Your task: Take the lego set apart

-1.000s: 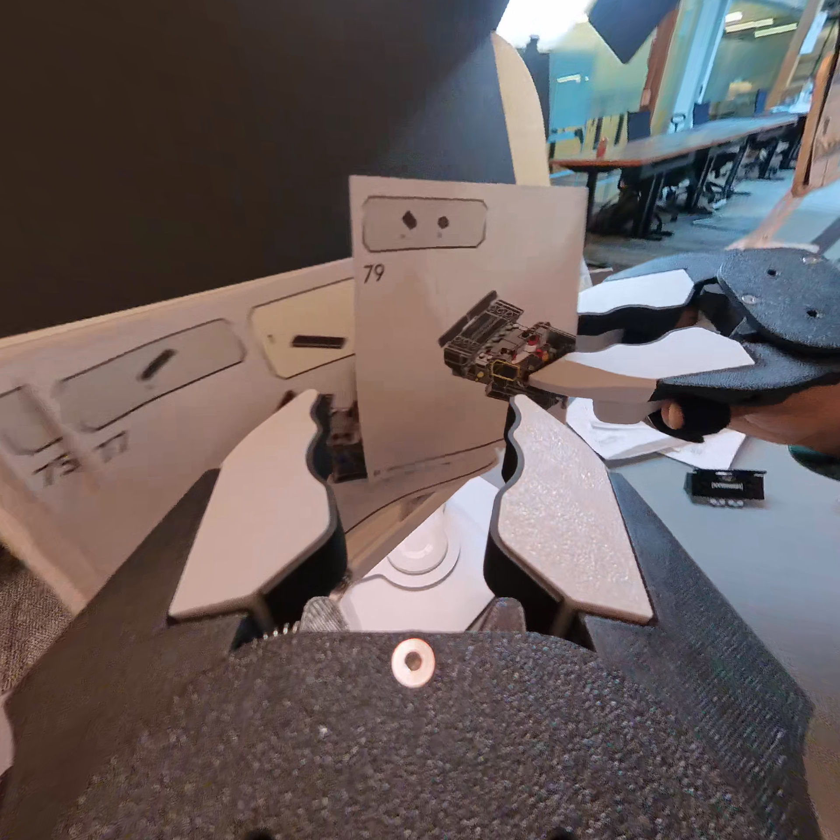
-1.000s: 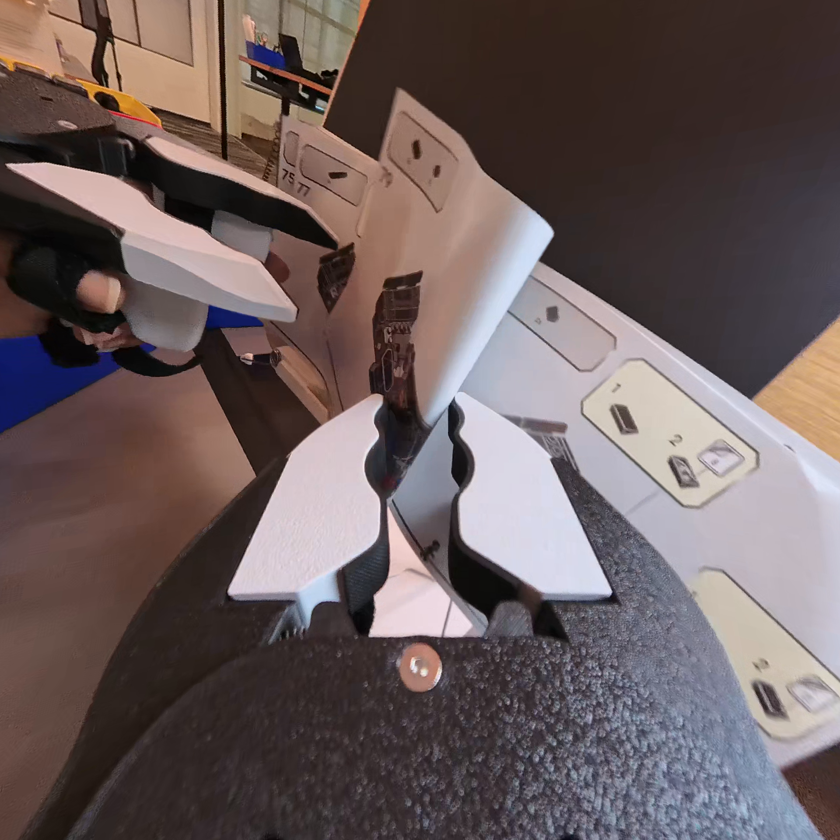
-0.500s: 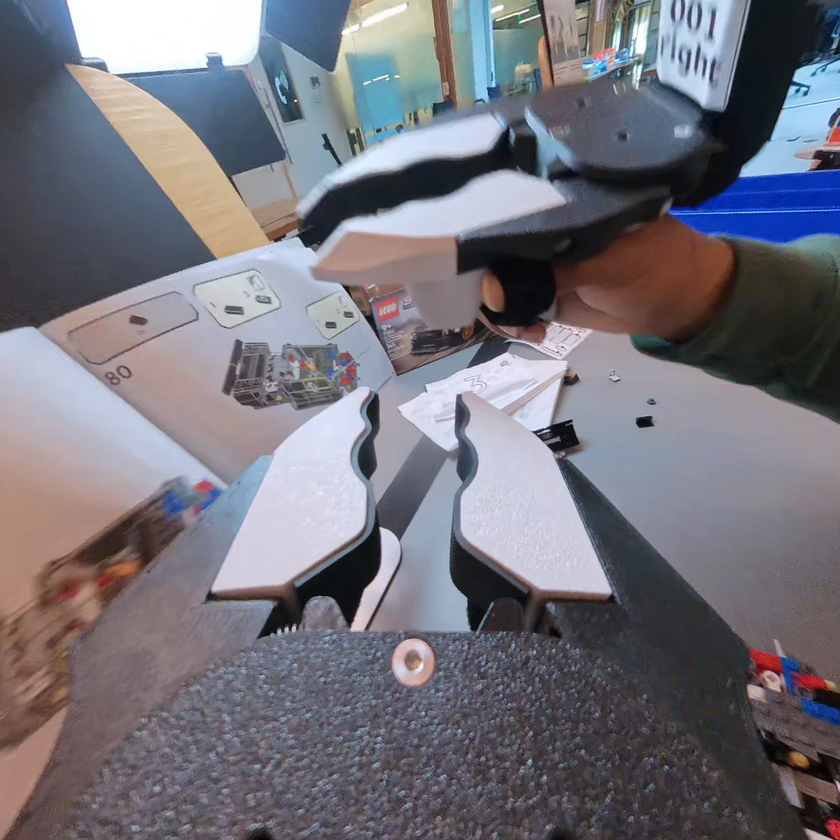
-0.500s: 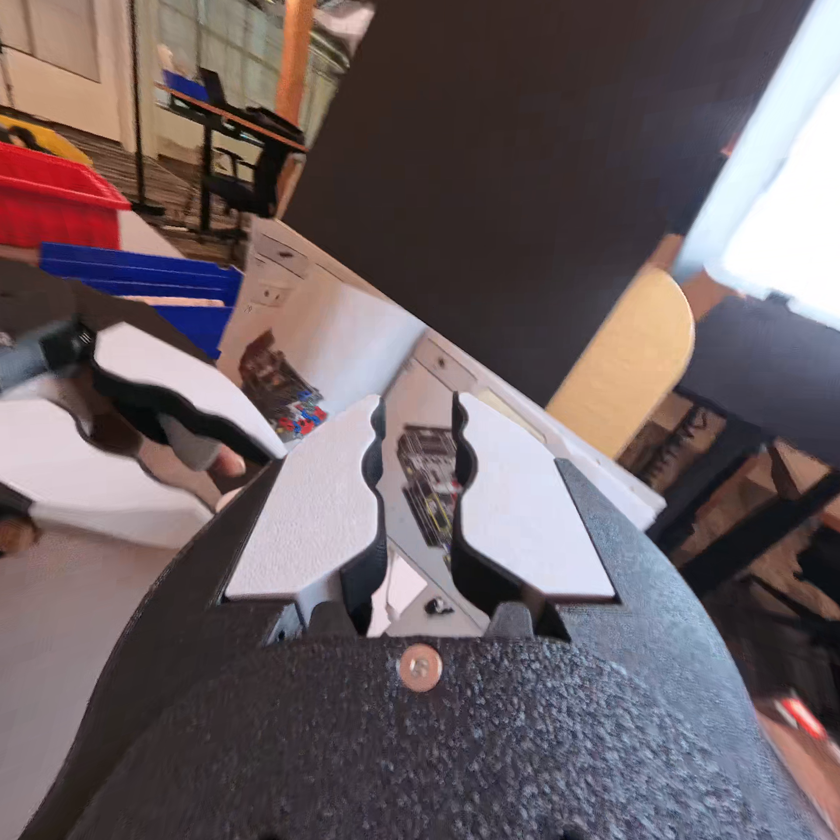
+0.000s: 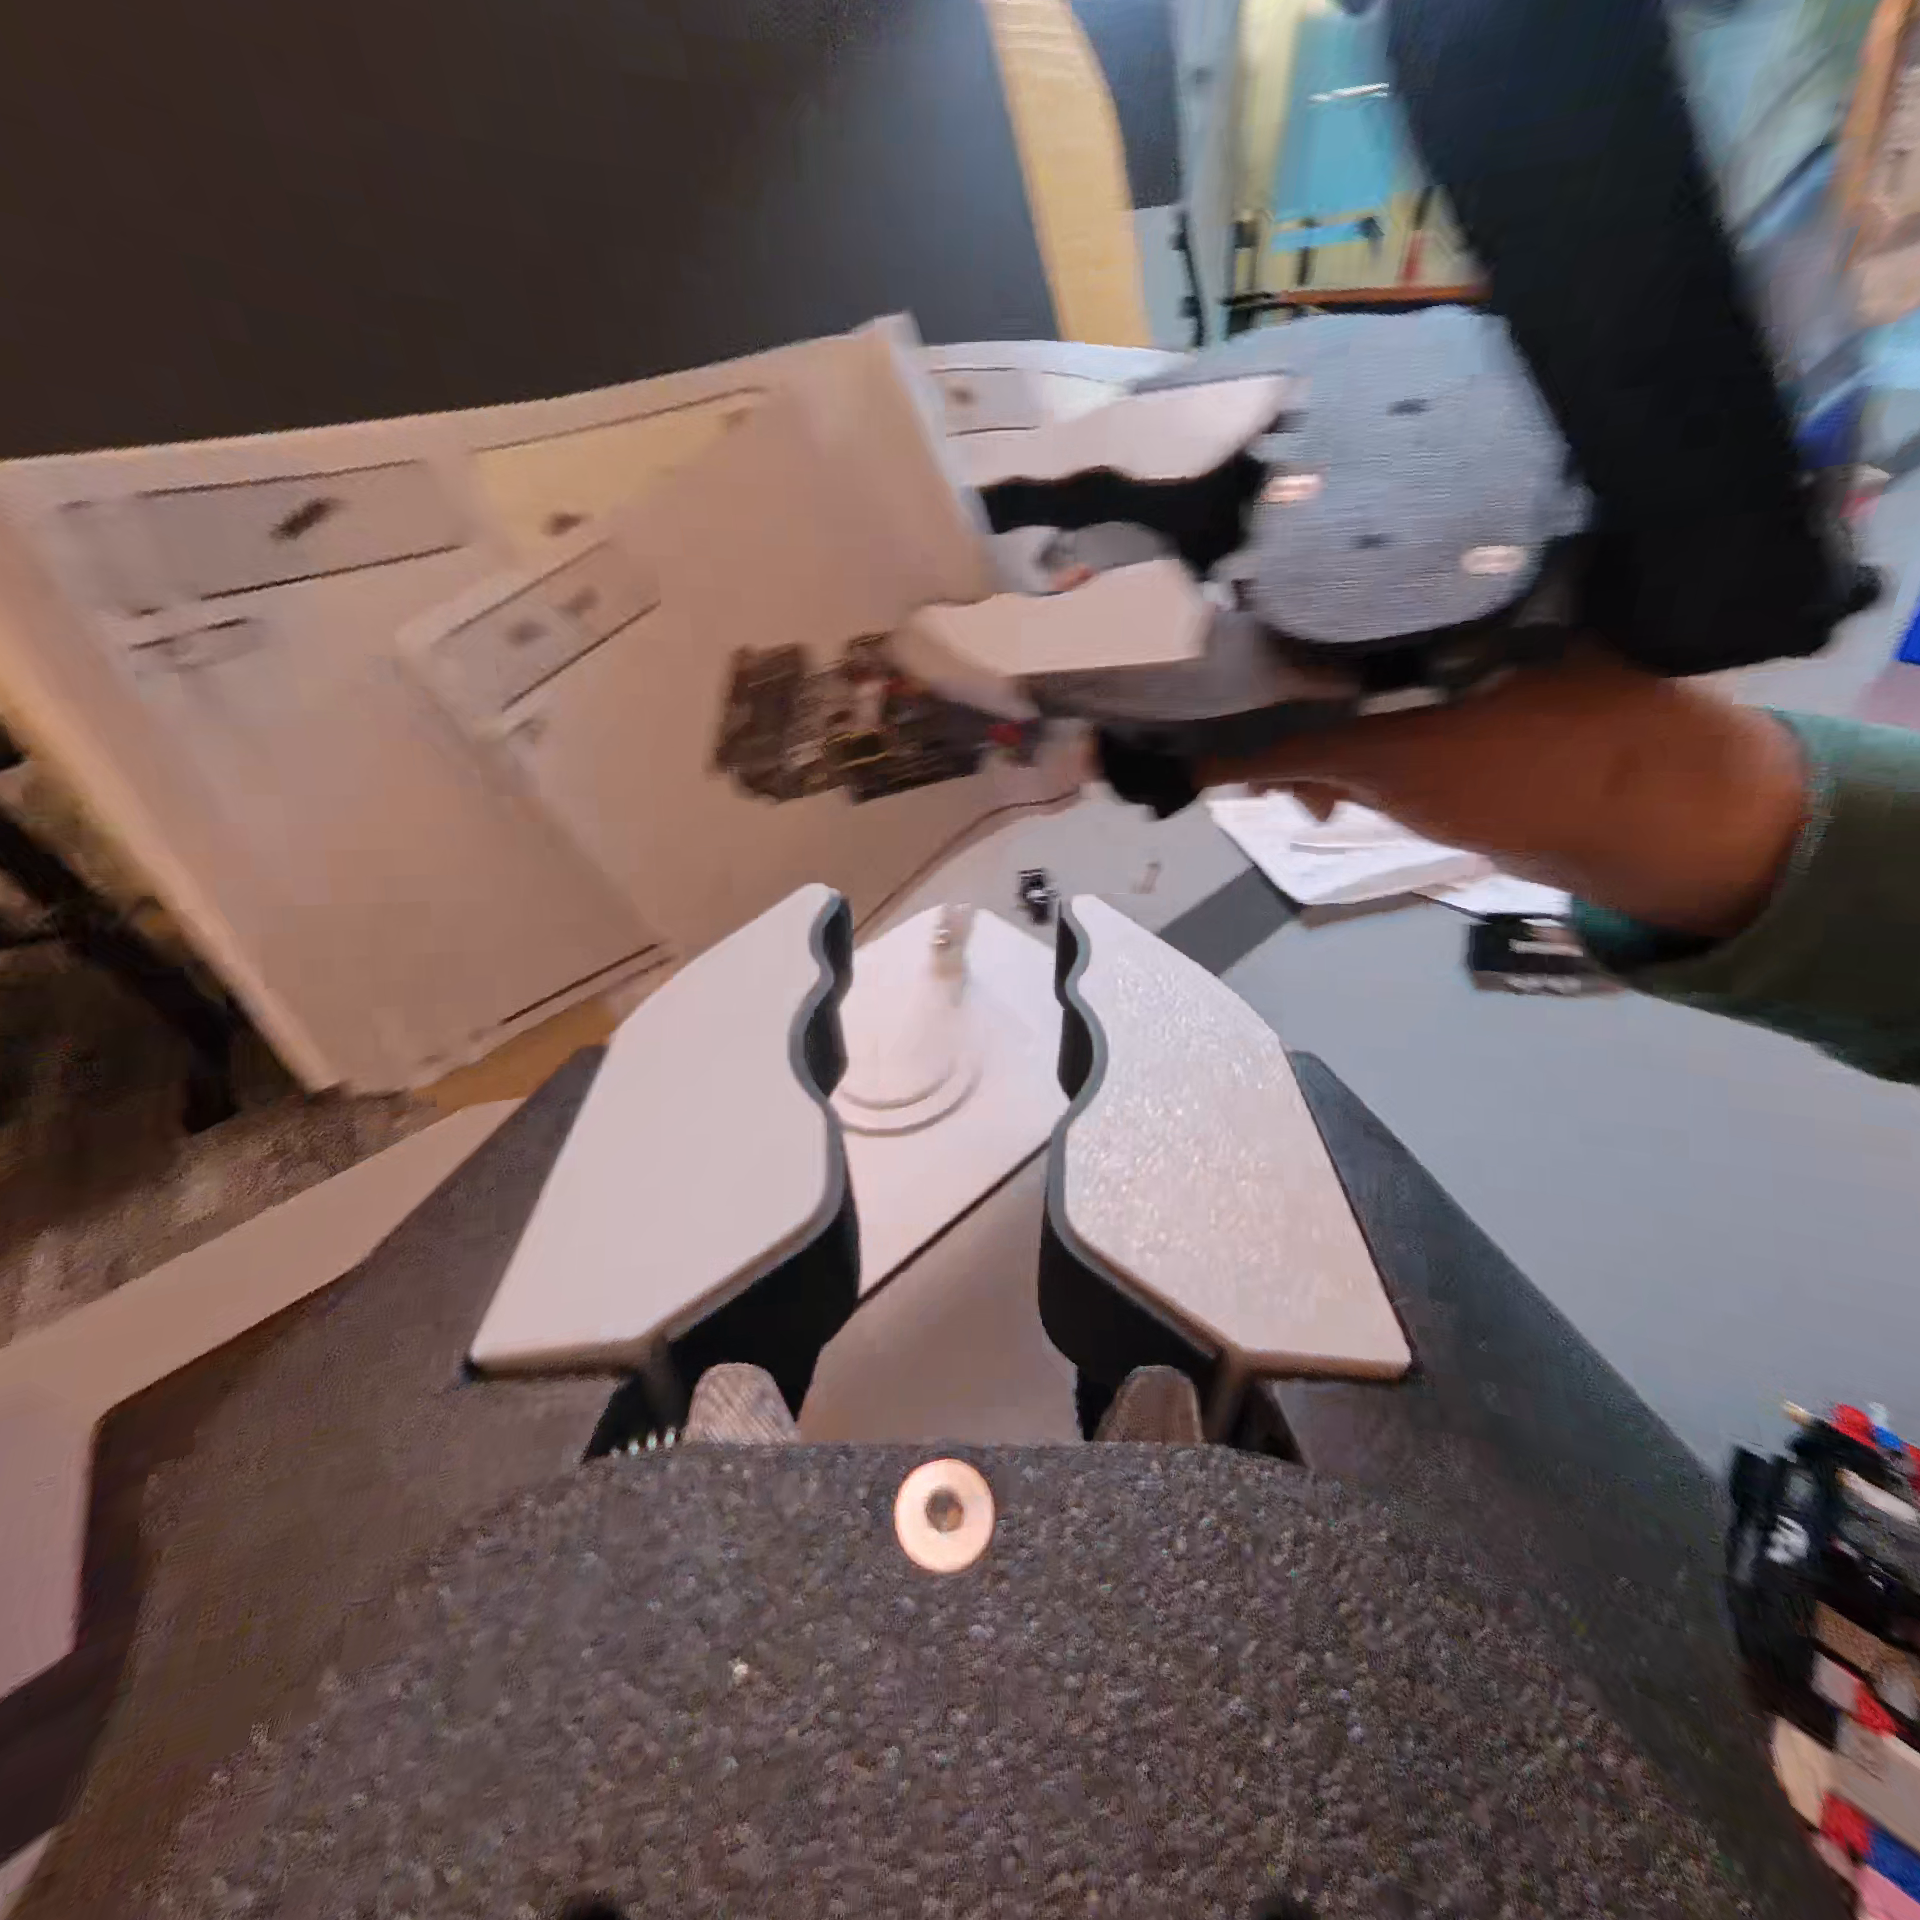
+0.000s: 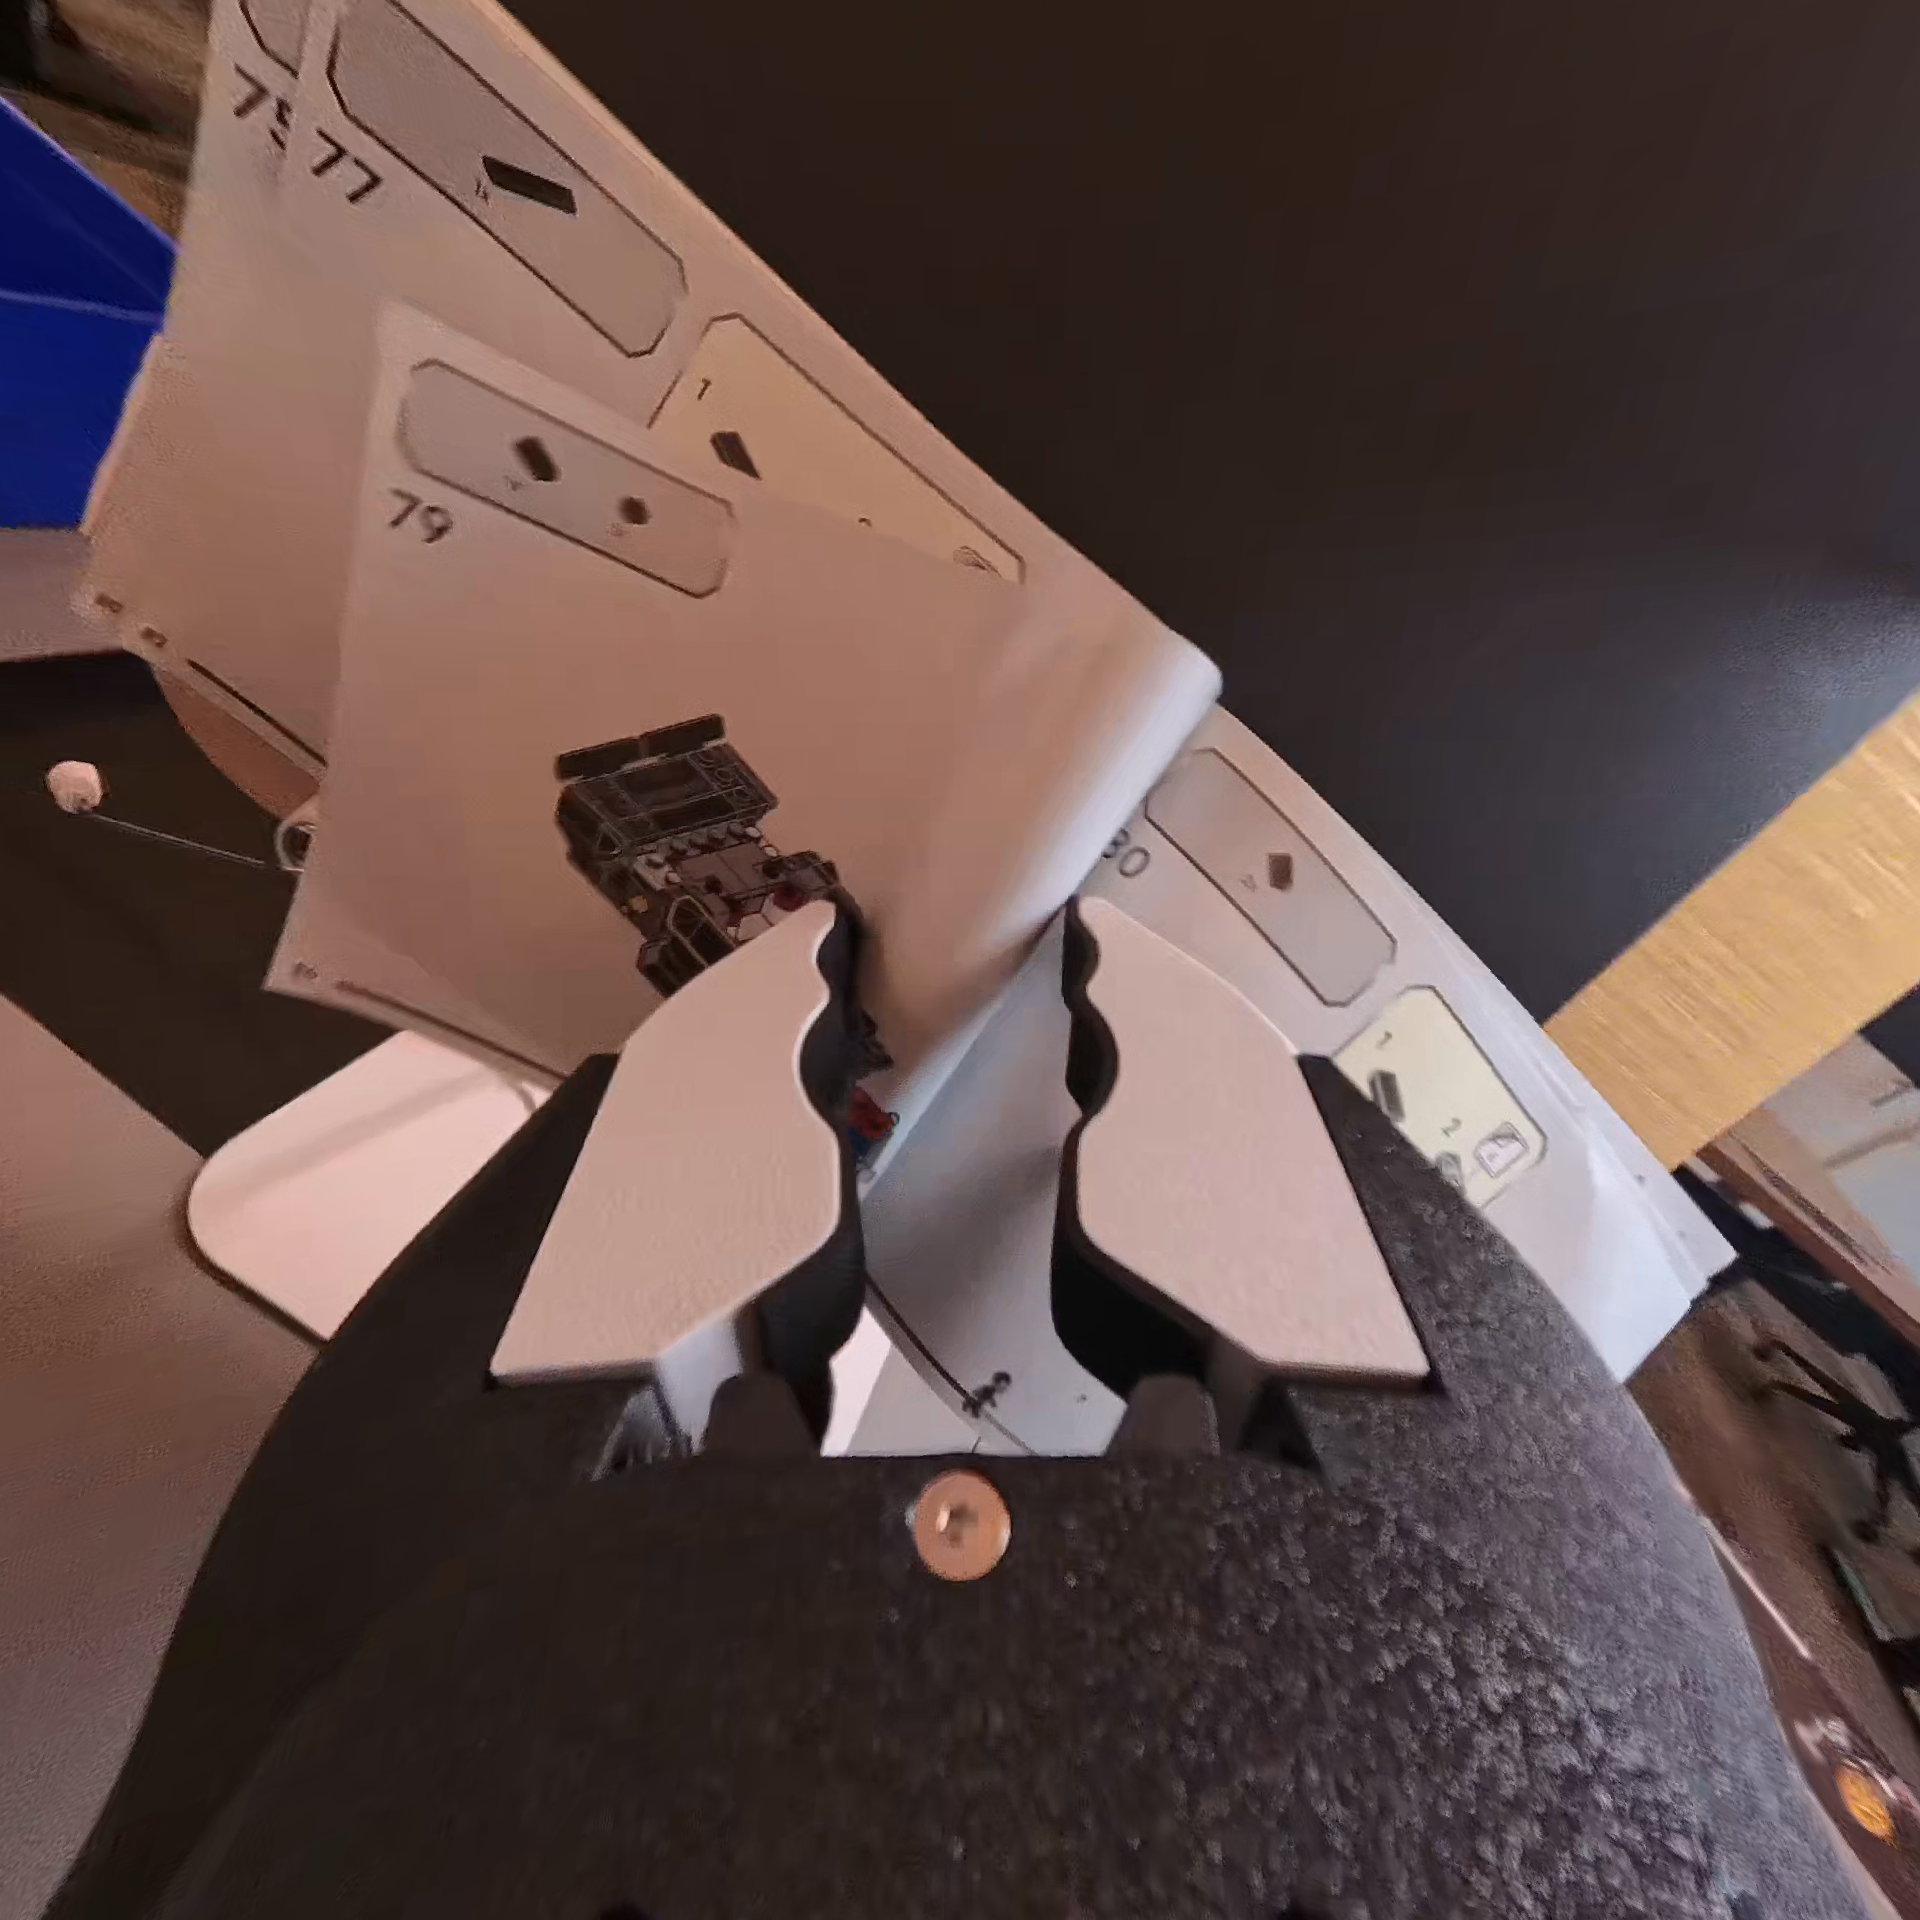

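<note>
Step in hand, as judged: turning a page of the instruction booklet (image 6: 727,665), which stands propped on a white stand (image 6: 343,1174) at the back of the grey counter (image 5: 1558,1143), against a dark panel. Right claw (image 6: 951,925) is at the page w/ the loose leaf (image 6: 935,727) curling between its fingers; jaws stand apart w/ a clear gap, not clamped on the paper, though the left finger looks to be touching or just beside the sheet. Left claw (image 5: 945,914) is likewise part open and has hold of nothing; it hovers over the stand base, near the booklet's lower edge. The lego set (image 5: 1829,1621), a multicolour block build, sits at the far right edge of the left wrist view, well apart from both claws and untouched; small loose pieces (image 5: 1527,956) lie on the counter beyond. Procedure note: close lightly on one leaf only, near its free edge, and swing it over in an arc about the spine; do not pull outward, as the stand may tip or the paper may crease. Left wrist view is motion-blurred, so exact contact there can't be confirmed.
</note>
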Motion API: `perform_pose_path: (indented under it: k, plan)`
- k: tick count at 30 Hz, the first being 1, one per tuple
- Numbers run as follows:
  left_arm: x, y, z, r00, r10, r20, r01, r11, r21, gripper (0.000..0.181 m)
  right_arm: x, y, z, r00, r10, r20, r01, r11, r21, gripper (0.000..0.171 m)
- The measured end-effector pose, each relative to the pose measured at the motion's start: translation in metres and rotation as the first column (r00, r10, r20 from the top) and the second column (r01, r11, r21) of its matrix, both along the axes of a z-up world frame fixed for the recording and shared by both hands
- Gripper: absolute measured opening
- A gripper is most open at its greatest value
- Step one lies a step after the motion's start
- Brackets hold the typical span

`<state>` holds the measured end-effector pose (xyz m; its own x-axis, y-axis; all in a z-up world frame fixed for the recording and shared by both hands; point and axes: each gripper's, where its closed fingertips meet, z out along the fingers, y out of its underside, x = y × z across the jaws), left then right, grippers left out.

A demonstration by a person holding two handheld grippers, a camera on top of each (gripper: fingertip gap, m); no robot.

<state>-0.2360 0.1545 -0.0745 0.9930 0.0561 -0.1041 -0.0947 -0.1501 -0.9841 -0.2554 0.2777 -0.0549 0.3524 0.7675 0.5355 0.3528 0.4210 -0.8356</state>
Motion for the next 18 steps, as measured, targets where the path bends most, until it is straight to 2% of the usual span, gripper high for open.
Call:
perform_pose_path:
  k: [2, 6, 9, 12, 14, 16, 18]
  plan:
    - [-0.022, -0.003, 0.004, 0.997, 0.047, 0.061, -0.049, 0.998, 0.028, 0.043, 0.010, 0.004, 0.005, 0.998, 0.042, -0.044, -0.043, 0.999, -0.021, 0.028]
    - [-0.040, 0.019, 0.006, 0.972, 0.016, 0.233, -0.030, 0.998, 0.055, 0.060, 0.029, 0.019, 0.004, 0.992, 0.100, -0.071, -0.107, 0.989, -0.099, 0.025]
    - [-0.042, 0.045, 0.002, 0.981, 0.000, 0.193, -0.002, 1.000, 0.012, 0.063, 0.039, 0.029, 0.001, 0.987, 0.133, -0.087, -0.146, 0.977, -0.158, 0.023]
    - [-0.021, 0.071, -0.001, 0.983, -0.092, 0.159, 0.099, 0.994, -0.039, 0.049, 0.047, 0.039, -0.003, 0.986, 0.144, -0.086, -0.158, 0.971, -0.180, 0.022]
    - [-0.006, 0.087, -0.010, 0.986, -0.118, 0.119, 0.129, 0.987, -0.096, 0.032, 0.053, 0.047, -0.006, 0.989, 0.127, -0.081, -0.140, 0.973, -0.181, 0.022]
    - [0.017, 0.099, -0.016, 0.982, -0.177, 0.068, 0.184, 0.974, -0.134, 0.004, 0.066, 0.058, -0.007, 0.994, 0.068, -0.090, -0.085, 0.975, -0.203, 0.022]
    - [0.047, 0.106, -0.014, 0.967, -0.251, 0.047, 0.255, 0.959, -0.126, 0.004, 0.085, 0.065, 0.001, 0.988, 0.019, -0.156, -0.057, 0.969, -0.241, 0.023]
